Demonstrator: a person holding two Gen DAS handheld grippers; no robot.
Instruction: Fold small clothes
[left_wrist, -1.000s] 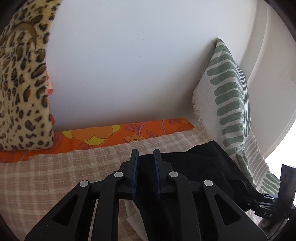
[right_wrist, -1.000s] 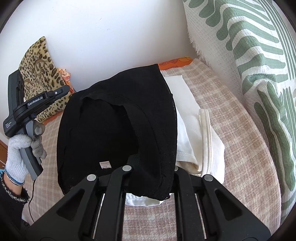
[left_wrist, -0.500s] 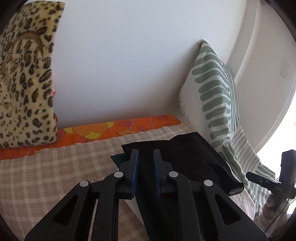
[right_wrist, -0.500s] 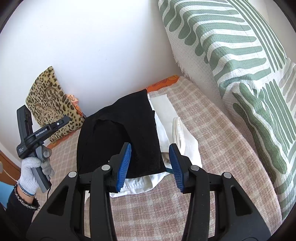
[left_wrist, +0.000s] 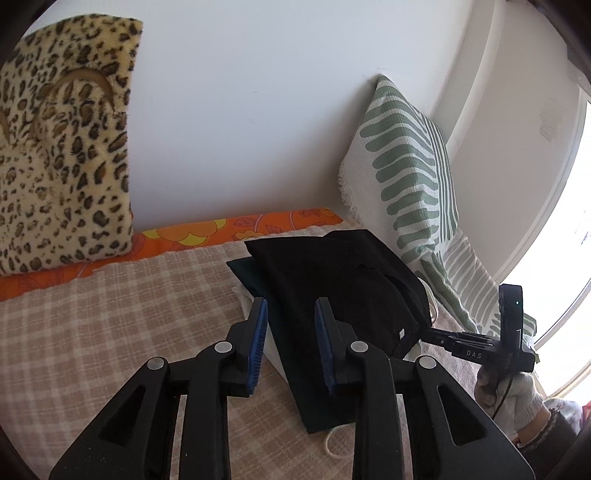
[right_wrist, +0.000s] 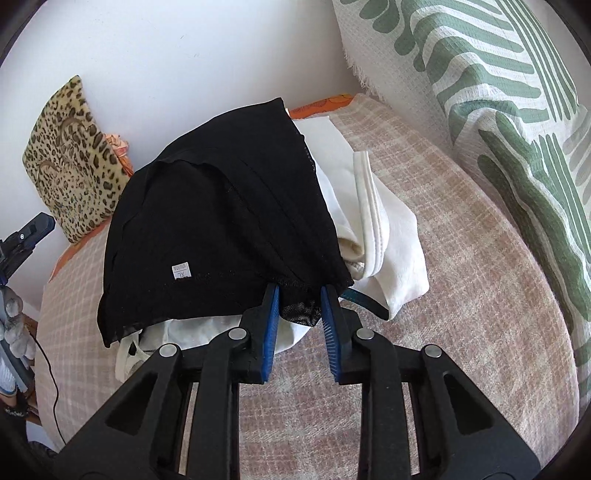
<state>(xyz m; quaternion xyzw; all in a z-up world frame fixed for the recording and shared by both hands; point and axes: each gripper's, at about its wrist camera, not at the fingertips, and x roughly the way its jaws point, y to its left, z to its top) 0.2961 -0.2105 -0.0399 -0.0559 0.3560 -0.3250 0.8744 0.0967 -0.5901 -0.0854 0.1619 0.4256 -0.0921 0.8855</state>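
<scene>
We start at our left gripper: its blue-padded jaws are opening, spread apart above the near edge of the black garment, with the dark cloth seen between the pads but not pressed by either. Our right gripper points down at the opposite side of the pile; its jaws are closing, and a fold of the garment's mesh hem hangs between the pads, though we see gaps on both sides, so nothing is pinched yet.

The black garment lies draped over a stack of clothes, a small white size label showing near its hem. Under it we see a folded white garment with a thick seamed edge, and a strip of dark teal cloth peeking out just beside the right pads.

The stack rests on a beige checked blanket covering the bed. Beyond it runs an orange floral sheet along the white wall. A leopard-print cushion leans against the wall on one side, and a green-striped pillow stands on the other, close to the pile. From the left view we also see a gloved hand gripping the right tool's handle.
</scene>
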